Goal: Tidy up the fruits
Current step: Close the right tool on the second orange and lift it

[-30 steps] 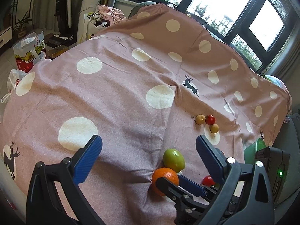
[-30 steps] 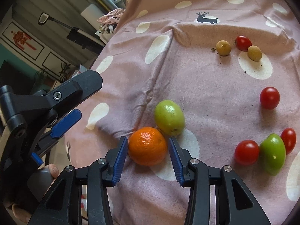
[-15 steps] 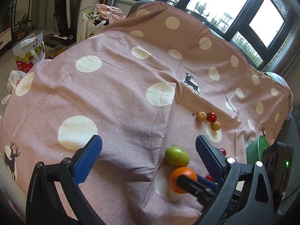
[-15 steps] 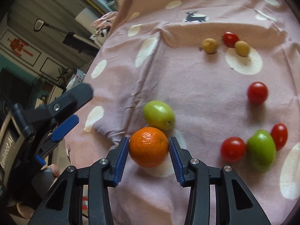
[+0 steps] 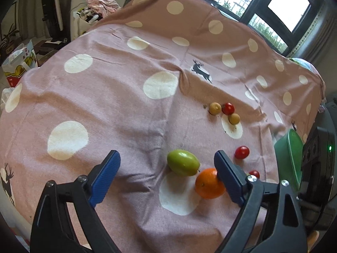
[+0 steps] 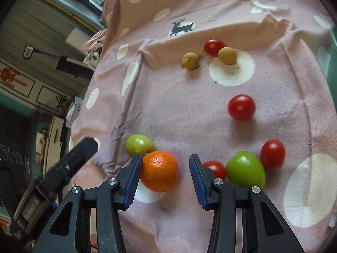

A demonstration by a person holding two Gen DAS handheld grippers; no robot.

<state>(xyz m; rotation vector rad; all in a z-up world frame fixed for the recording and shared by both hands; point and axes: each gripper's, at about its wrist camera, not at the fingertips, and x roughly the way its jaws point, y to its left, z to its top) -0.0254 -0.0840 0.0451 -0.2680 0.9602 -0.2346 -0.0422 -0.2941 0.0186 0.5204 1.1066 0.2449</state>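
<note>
An orange (image 6: 159, 170) lies on the pink dotted cloth (image 6: 185, 113), touching a green fruit (image 6: 139, 144). My right gripper (image 6: 164, 179) is open around the orange; its left pad touches it and the right pad stands apart. In the left wrist view the orange (image 5: 208, 184) sits by the green fruit (image 5: 183, 162). My left gripper (image 5: 166, 177) is open and empty above the cloth (image 5: 118, 105). A second green fruit (image 6: 245, 169), several red tomatoes (image 6: 241, 107) and two yellow-brown fruits (image 6: 227, 55) lie to the right and beyond.
A green bowl (image 5: 291, 158) stands at the cloth's right edge, also at the right wrist view's right edge (image 6: 332, 63). Bags (image 5: 19, 61) and clutter sit on the floor to the left. Windows (image 5: 288, 4) lie beyond the table.
My right gripper has opened and let go of the orange, which now rests on the cloth a little right of where it was picked up. The left gripper stayed open.
</note>
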